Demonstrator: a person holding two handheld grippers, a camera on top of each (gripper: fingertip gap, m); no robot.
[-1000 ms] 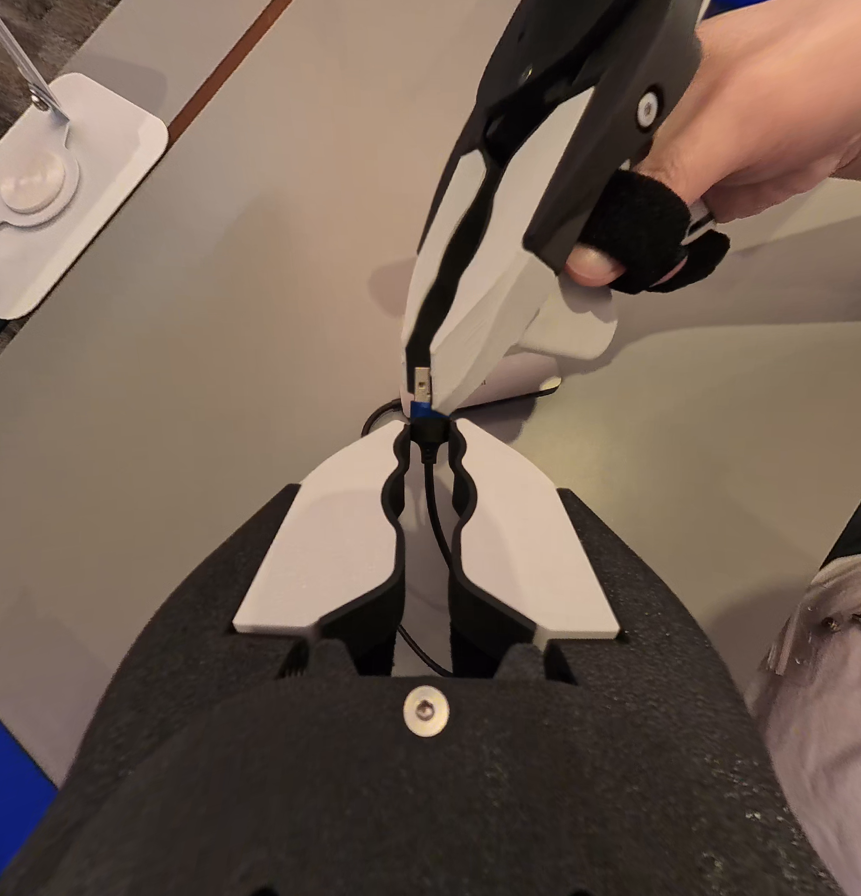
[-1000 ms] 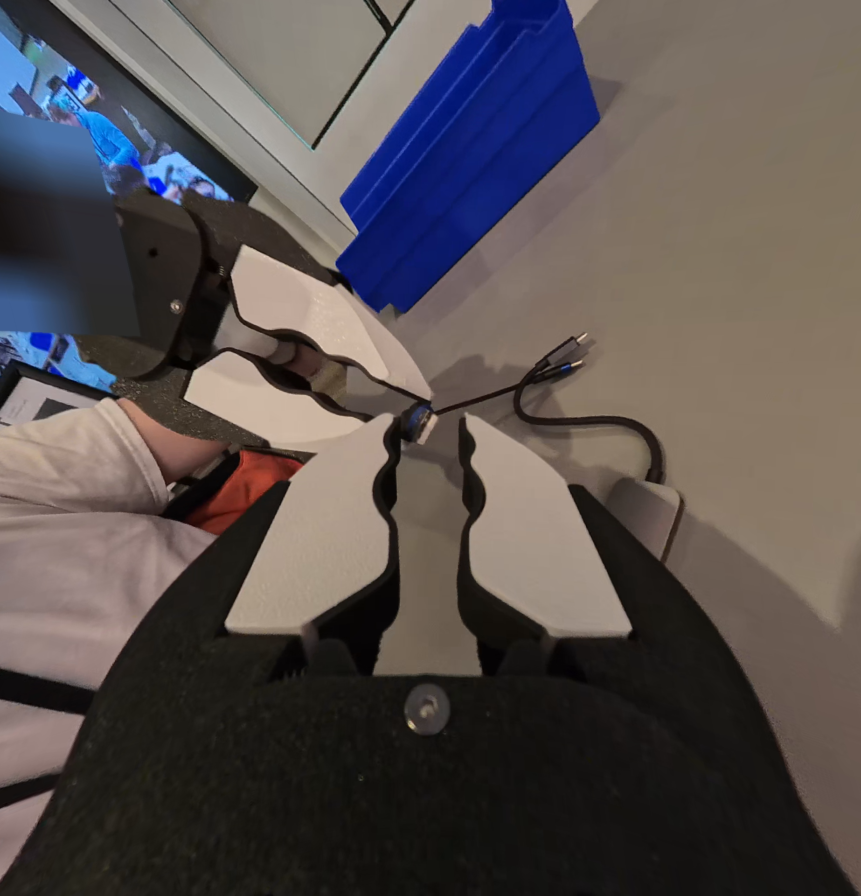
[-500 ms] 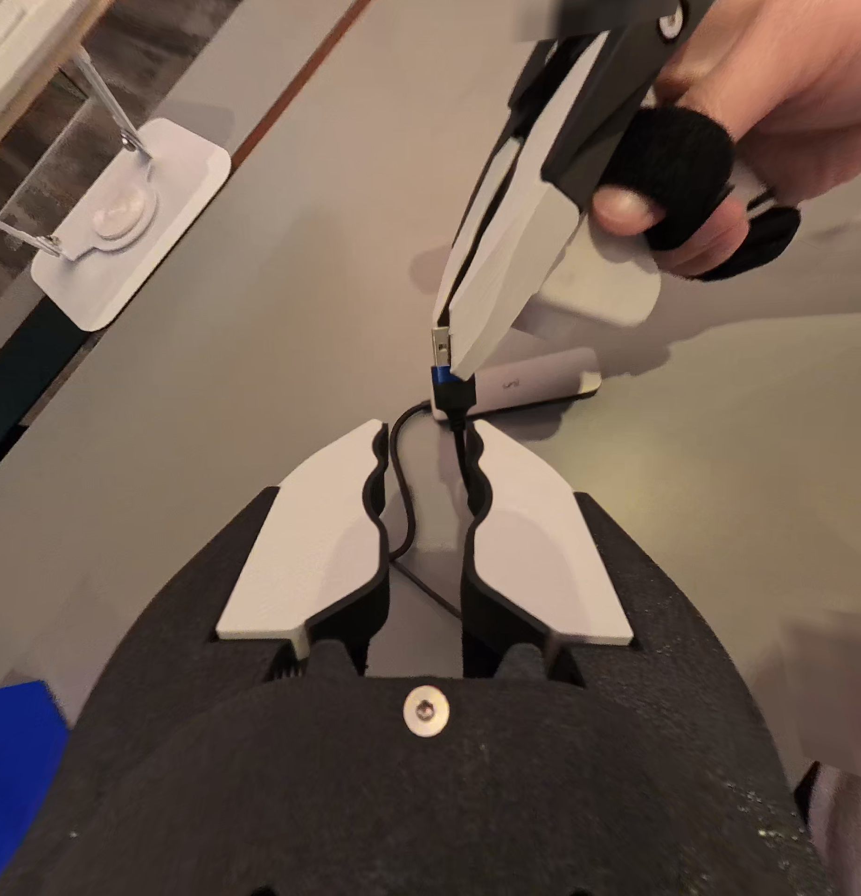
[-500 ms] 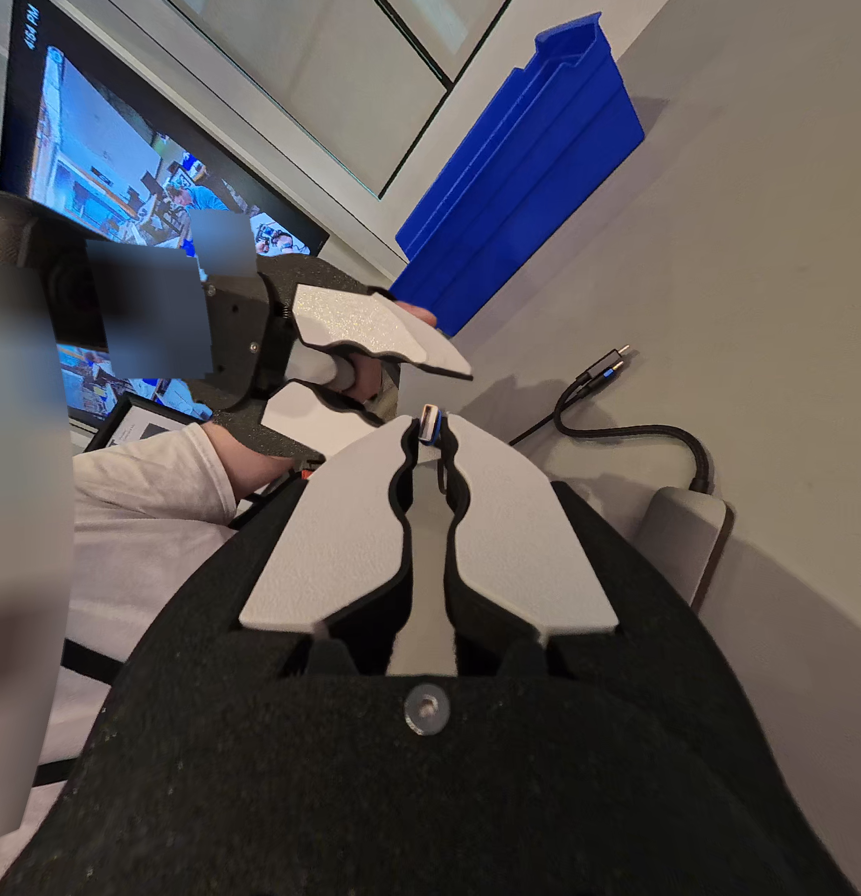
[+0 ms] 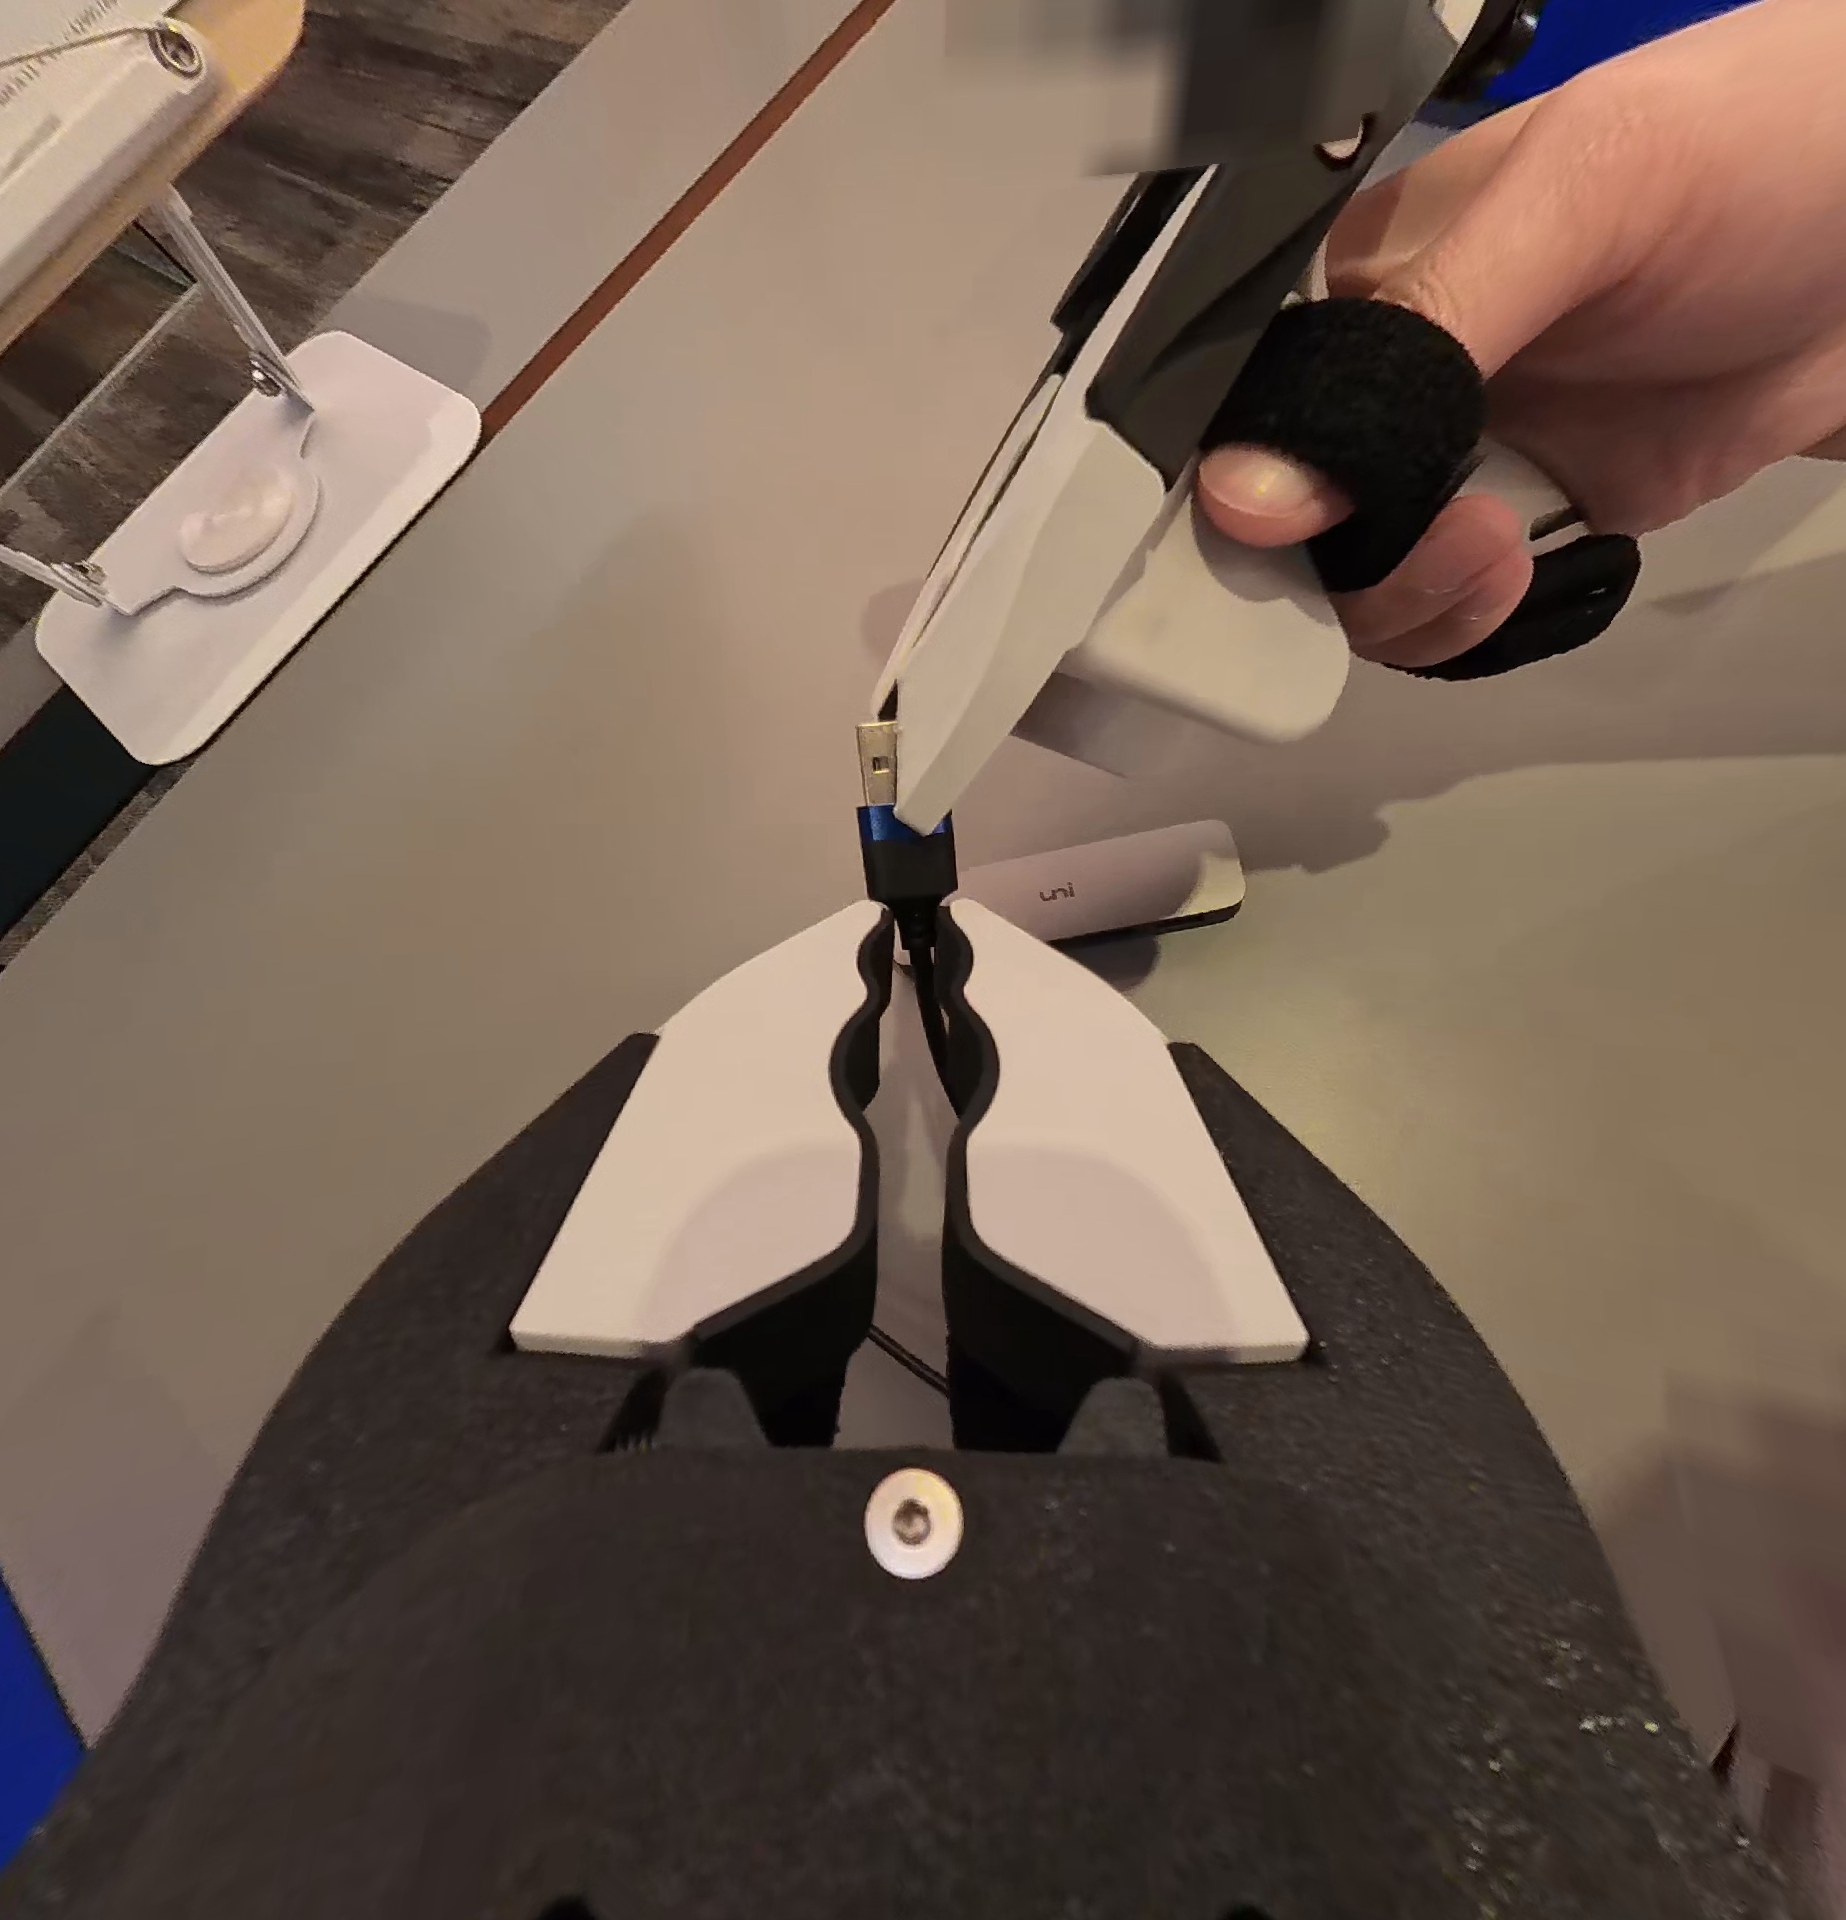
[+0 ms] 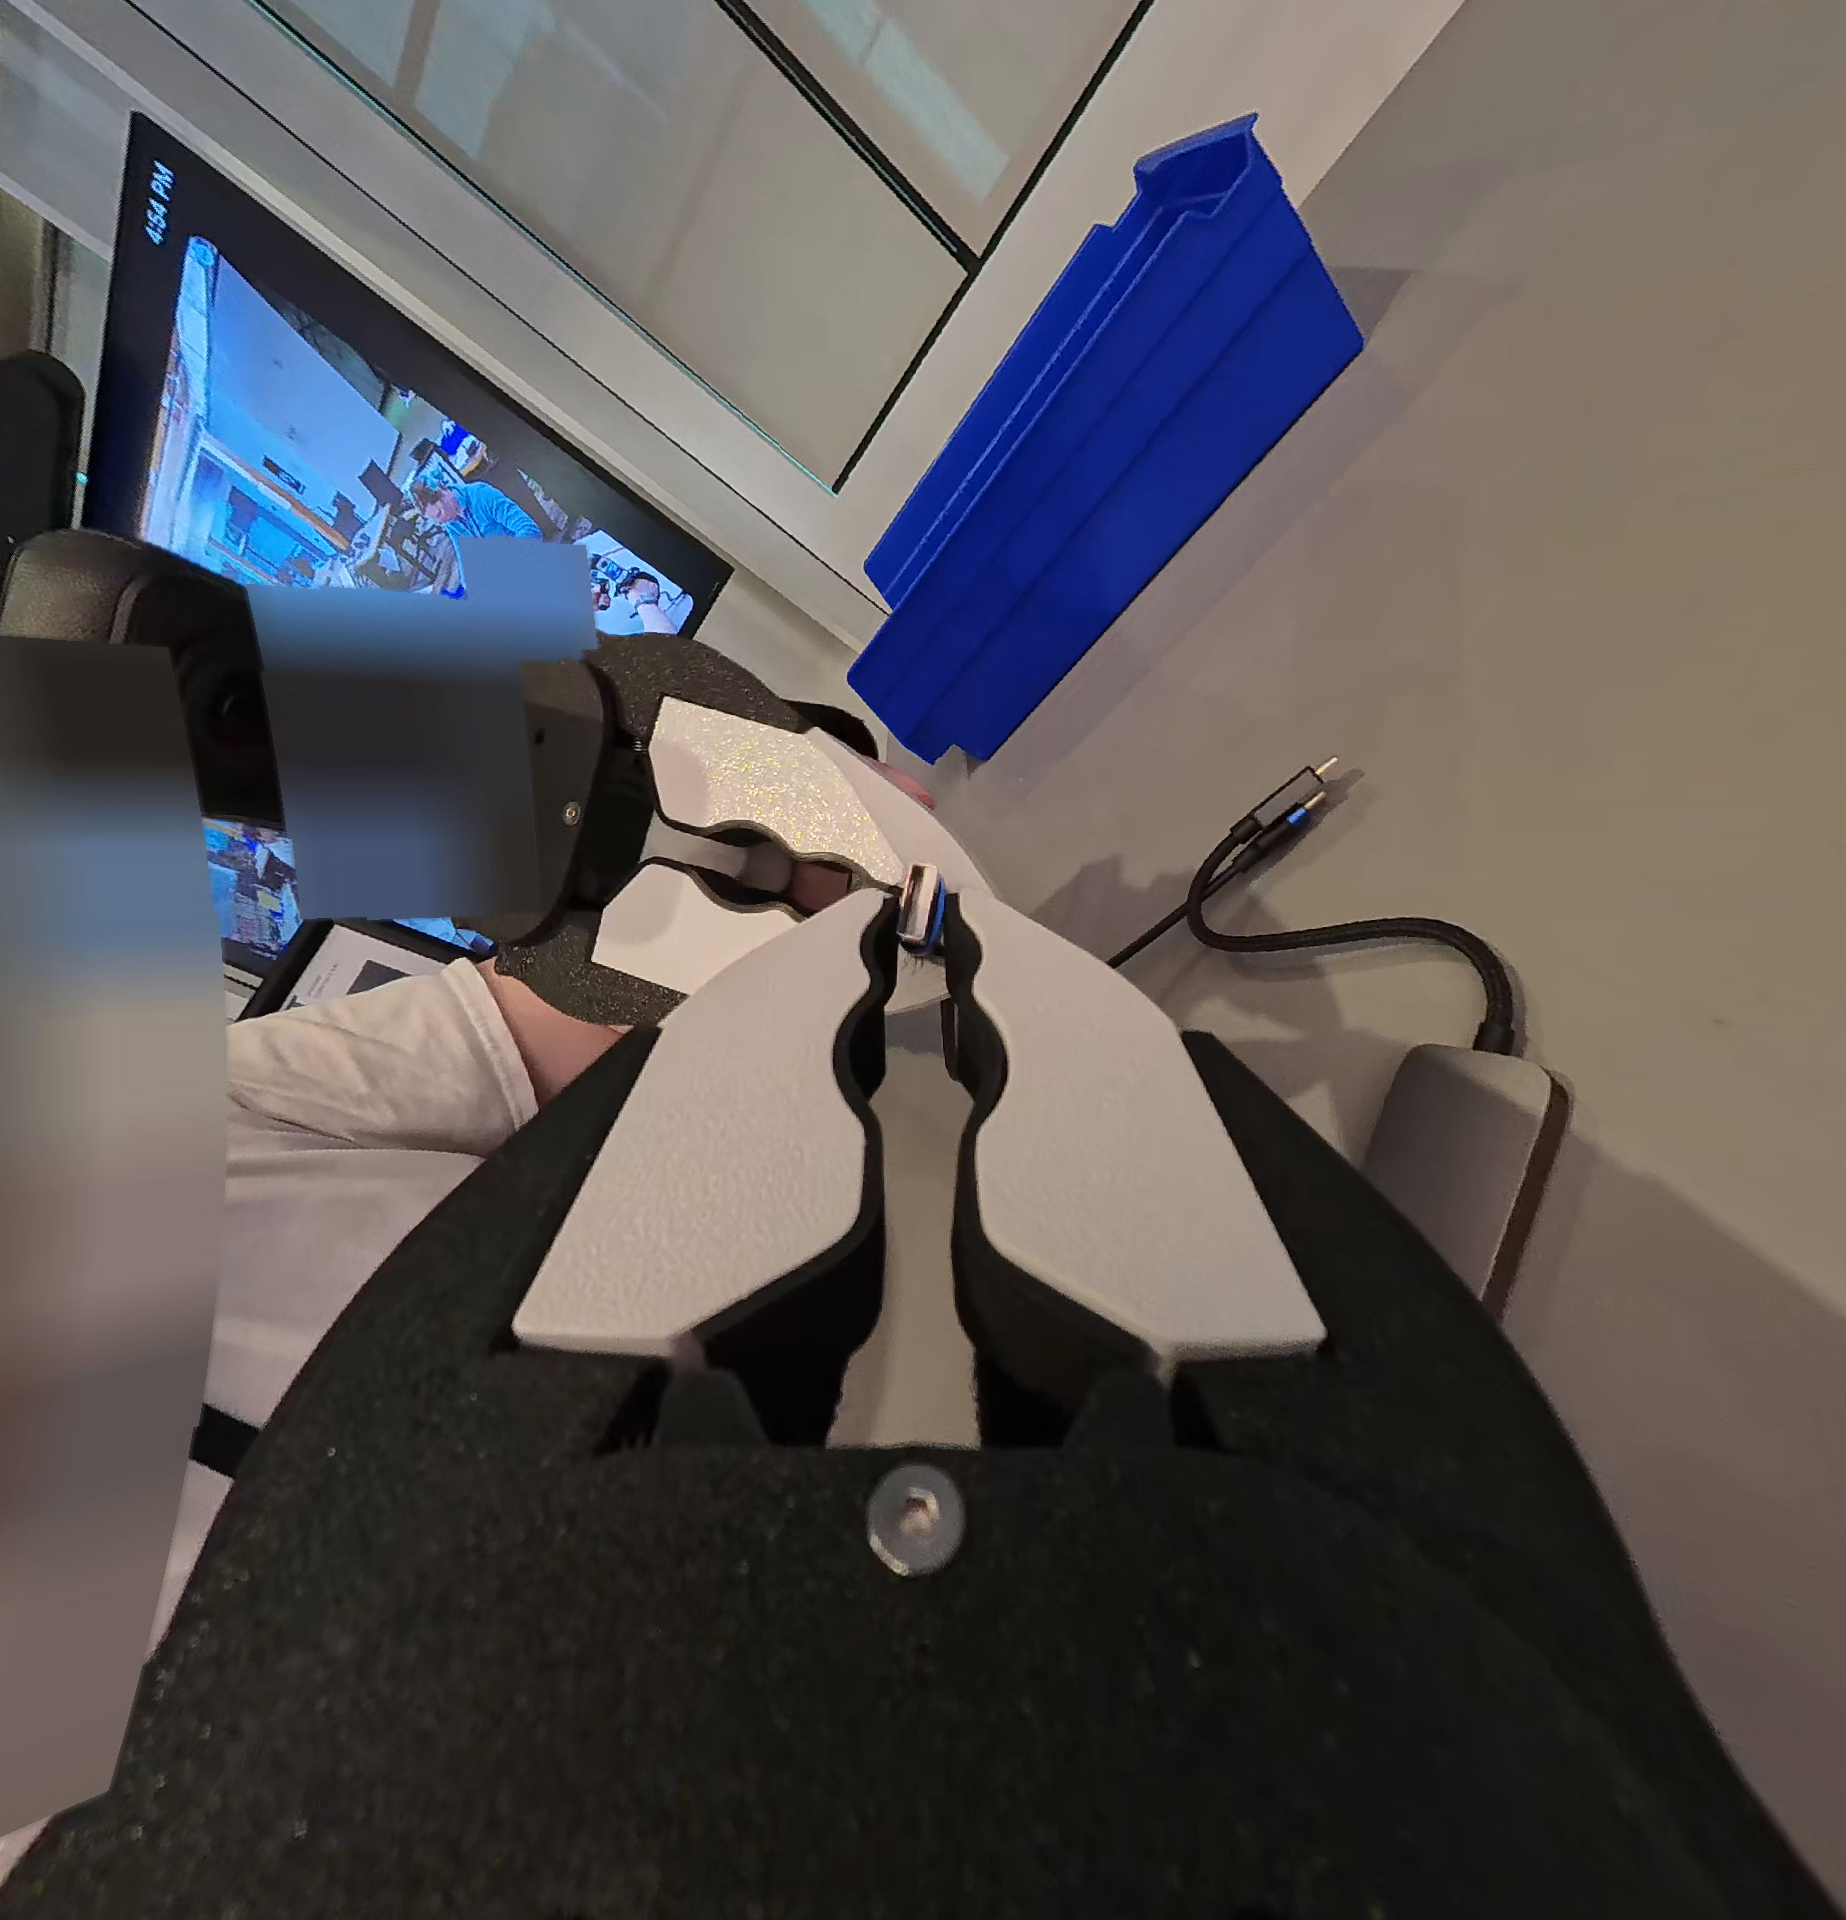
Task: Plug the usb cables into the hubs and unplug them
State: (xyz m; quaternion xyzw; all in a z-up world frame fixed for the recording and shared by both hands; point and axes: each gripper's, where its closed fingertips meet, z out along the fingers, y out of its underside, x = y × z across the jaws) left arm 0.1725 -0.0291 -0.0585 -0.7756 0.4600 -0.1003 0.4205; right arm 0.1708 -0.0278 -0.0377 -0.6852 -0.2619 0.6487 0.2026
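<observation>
A black USB cable ends in a USB-A plug [image 5: 903,862] with a blue collar and a bare metal shell. My right gripper [image 5: 903,774] comes down from the upper right and is shut on the plug, holding it upright above the grey table. In the right wrist view my right gripper [image 6: 919,914] pinches the plug [image 6: 921,902] at its tips. My left gripper [image 5: 914,914] is shut on the cable just below the plug. A grey hub [image 5: 1137,883] lies on the table just behind; it also shows in the right wrist view [image 6: 1459,1153] with its braided lead.
A blue bin [image 6: 1095,447] stands at the table's far edge by a window. Two loose cable plugs [image 6: 1293,805] lie near the hub. A monitor [image 6: 306,416] is behind the left gripper [image 6: 773,810]. A white stand base [image 5: 244,540] sits at the table's left edge. My two grippers' fingertips are within a few centimetres of each other.
The right gripper closed on the plug and raised it. The left gripper let go of the plug, opened, and has closed again on the cable below it.
</observation>
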